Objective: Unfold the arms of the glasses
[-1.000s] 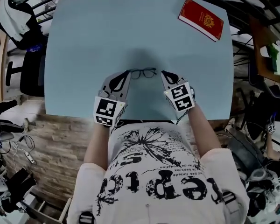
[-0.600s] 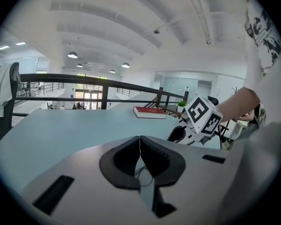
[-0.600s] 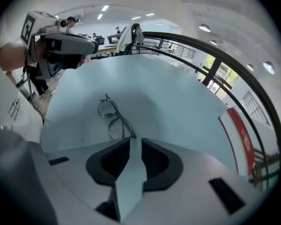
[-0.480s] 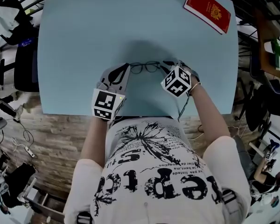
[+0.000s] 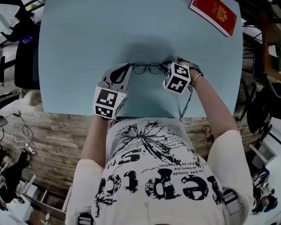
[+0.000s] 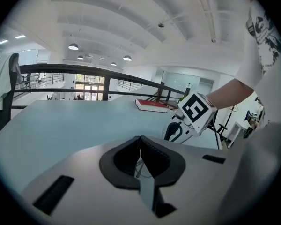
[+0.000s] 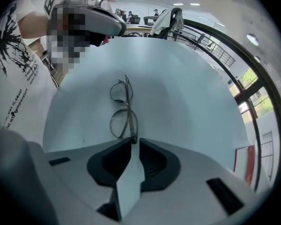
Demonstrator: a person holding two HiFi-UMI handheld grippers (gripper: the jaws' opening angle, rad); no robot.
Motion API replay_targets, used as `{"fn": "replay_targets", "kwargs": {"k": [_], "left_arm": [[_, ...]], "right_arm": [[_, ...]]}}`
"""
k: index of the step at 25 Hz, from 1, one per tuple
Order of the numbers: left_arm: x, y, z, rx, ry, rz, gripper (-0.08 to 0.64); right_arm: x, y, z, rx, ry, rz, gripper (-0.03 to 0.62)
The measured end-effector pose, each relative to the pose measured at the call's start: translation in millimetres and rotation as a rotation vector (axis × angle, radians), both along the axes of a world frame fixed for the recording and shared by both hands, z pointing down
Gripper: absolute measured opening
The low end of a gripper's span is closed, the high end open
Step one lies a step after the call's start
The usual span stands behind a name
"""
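Note:
Thin dark-framed glasses (image 5: 147, 68) lie on the pale blue table (image 5: 107, 27) near its front edge, between my two grippers. My left gripper (image 5: 127, 68) is shut on the glasses' left end; in the left gripper view its pads (image 6: 150, 153) meet on a thin wire of the frame. My right gripper (image 5: 169, 65) points steeply down at the right end. In the right gripper view the glasses (image 7: 128, 107) run away from the jaws, and their near end sits between the tips of my right gripper (image 7: 134, 142). Those jaws have just been closing, but a gap still shows beside the frame.
A red book (image 5: 214, 11) lies at the table's far right corner, also in the left gripper view as a red book (image 6: 152, 105). An office chair (image 5: 11, 13) draped with clothes stands off the far left corner. Wood flooring and cables lie below the front edge.
My right gripper has rolled and tipped downward, its marker cube now showing another face, and its tips have come onto the glasses' right end. The left gripper keeps its hold.

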State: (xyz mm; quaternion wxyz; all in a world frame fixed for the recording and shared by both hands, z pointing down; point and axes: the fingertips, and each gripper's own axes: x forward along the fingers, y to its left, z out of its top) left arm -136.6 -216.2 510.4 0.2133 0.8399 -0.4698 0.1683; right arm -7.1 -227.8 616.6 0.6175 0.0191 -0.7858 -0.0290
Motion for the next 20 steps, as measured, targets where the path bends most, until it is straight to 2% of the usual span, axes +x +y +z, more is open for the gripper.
{"fn": "replay_targets", "kwargs": {"k": [2,6,9,12,17,20], "left_arm": [[-1.1,-0.3,3.7,-0.013,-0.003,0.003,0.02],[2.4,3.1,16.0,-0.064,-0.035,0.055,0.02],[20.3,8.3,28.8,-0.106,-0.117,0.214,0.02],[35.8,8.6,37.8,-0.11,-0.244,0.386,0.021],[58.6,1.7,46.6,-0.132,-0.405,0.591,0.021],[74.9,5.5,53.8,-0.128,-0.49,0.757,0.042]], "right_arm": [[-1.4,3.3,1.5,-0.021,0.005,-0.026,0.04],[-5.1,9.0,-0.3,-0.052,-0.024,-0.028,0.037],[-4.4,8.8,-3.6,-0.048,-0.052,-0.011,0.035],[-5.7,9.6,-7.6,-0.035,-0.071,-0.005,0.035],[-2.0,13.2,-11.3,-0.035,-0.083,-0.015,0.035],[0.0,14.6,-13.1,-0.032,-0.087,-0.014,0.035]]}}
